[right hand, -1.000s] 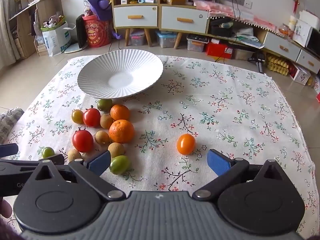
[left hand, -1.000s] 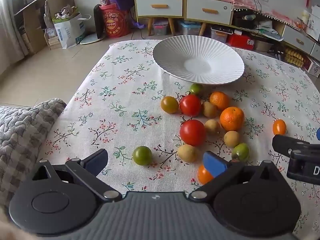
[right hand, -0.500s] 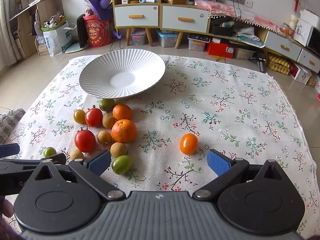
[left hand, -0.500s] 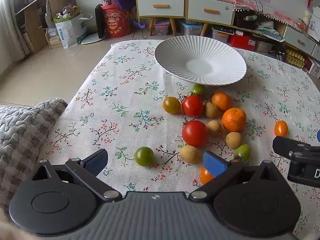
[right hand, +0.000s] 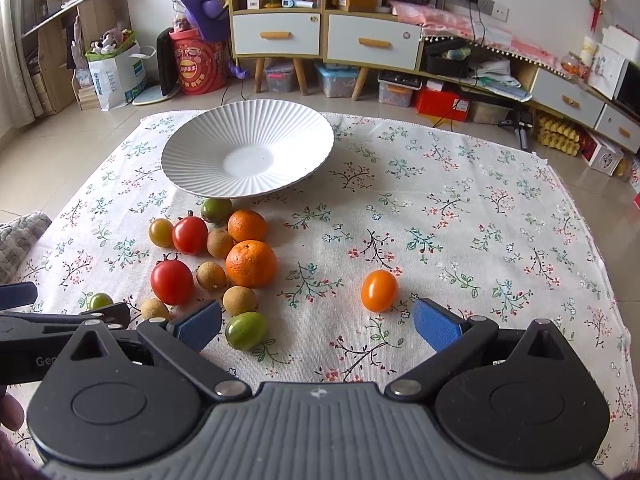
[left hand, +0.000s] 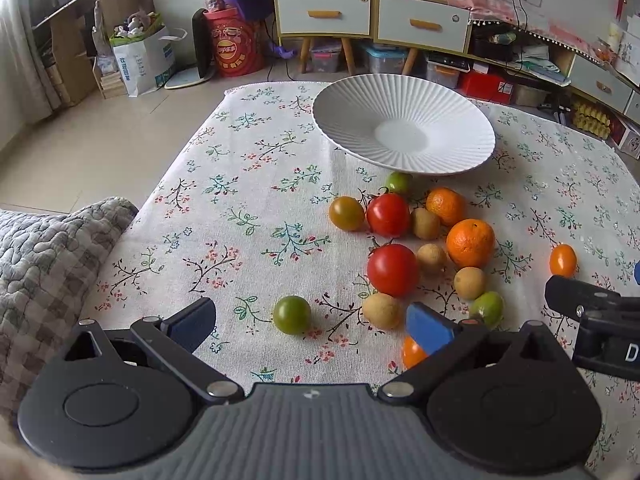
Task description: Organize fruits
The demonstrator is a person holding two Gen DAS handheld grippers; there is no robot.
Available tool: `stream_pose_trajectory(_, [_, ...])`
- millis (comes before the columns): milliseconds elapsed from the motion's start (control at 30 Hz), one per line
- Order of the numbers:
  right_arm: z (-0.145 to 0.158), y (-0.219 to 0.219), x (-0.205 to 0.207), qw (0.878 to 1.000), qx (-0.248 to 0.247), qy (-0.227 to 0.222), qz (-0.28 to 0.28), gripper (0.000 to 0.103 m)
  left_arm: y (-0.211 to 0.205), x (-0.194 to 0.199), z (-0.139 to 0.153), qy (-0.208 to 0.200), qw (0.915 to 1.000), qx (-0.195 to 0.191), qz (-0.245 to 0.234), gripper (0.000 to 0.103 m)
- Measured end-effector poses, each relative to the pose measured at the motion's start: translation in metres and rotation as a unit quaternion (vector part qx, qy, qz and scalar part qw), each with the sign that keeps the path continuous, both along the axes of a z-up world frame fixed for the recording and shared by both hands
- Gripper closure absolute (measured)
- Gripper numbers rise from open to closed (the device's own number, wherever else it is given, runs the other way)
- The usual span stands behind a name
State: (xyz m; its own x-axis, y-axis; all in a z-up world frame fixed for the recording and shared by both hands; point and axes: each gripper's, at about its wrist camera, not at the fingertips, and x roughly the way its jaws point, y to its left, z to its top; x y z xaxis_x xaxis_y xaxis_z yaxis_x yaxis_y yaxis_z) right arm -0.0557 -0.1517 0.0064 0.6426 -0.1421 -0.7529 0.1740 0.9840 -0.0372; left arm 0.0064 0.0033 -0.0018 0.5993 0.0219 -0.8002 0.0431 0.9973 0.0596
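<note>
Counting the fruit on the floral tablecloth [right hand: 460,216] gives fourteen pieces: two red tomatoes [right hand: 172,282], two oranges [right hand: 251,263], five small tan round fruits [right hand: 211,275], three green tomatoes [right hand: 245,330], one yellowish tomato [right hand: 161,232] and two small orange tomatoes, one of which [right hand: 379,290] is seen well apart at the right of the cluster, while the other [left hand: 412,354] is half hidden behind a blue pad in the left wrist view. One white ribbed bowl [right hand: 248,148] is seen above the cluster, with nothing in it. The left gripper [left hand: 310,322] is spread wide and holds nothing; a lone green tomato [left hand: 292,314] is framed between its fingers in the lower middle of that view, not touched. The right gripper [right hand: 318,326] is likewise spread wide and empty, the oval orange tomato lying just ahead of its gap. Both tools are made of matte black plastic with ridged grey bodies and textured blue pads [right hand: 434,329]. The tomatoes are smooth and glossy, the oranges dimpled, the tan fruits dull-skinned, the cloth woven and printed with twigs and blossoms. A quilted grey cushion [left hand: 44,264] is seen at the left edge.
</note>
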Motion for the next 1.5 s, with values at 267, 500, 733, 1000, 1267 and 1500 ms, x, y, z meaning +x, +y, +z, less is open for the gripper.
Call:
stream_pose_trajectory(267, [0.000, 0.001, 0.000, 1.000, 0.001, 0.004, 0.004, 0.001, 0.000, -0.001, 0.000, 0.000, 1.0000, 0.000, -0.002, 0.007])
stream_pose_trajectory(500, [-0.001, 0.000, 0.001, 1.000, 0.002, 0.003, 0.006, 0.001, 0.000, -0.001, 0.001, -0.002, 1.0000, -0.001, -0.003, 0.007])
stream_pose_trajectory(733, [-0.002, 0.001, 0.000, 1.000, 0.003, 0.003, 0.006, 0.001, 0.003, -0.001, 0.000, -0.002, 1.0000, 0.001, -0.002, 0.007])
stream_pose_trajectory(1000, [-0.001, 0.000, -0.001, 1.000, 0.003, 0.001, 0.006, 0.001, 0.004, -0.002, 0.002, -0.008, 1.0000, 0.002, -0.003, 0.007])
stream_pose_trajectory(1267, [-0.002, -0.008, -0.003, 1.000, 0.005, 0.000, 0.002, 0.001, 0.009, -0.002, 0.000, -0.006, 1.0000, -0.007, -0.002, 0.007])
stream_pose_trajectory(1500, [-0.003, -0.016, -0.005, 1.000, 0.006, 0.000, -0.002, 0.001, 0.014, -0.001, -0.001, -0.006, 0.9999, -0.010, 0.003, 0.007])
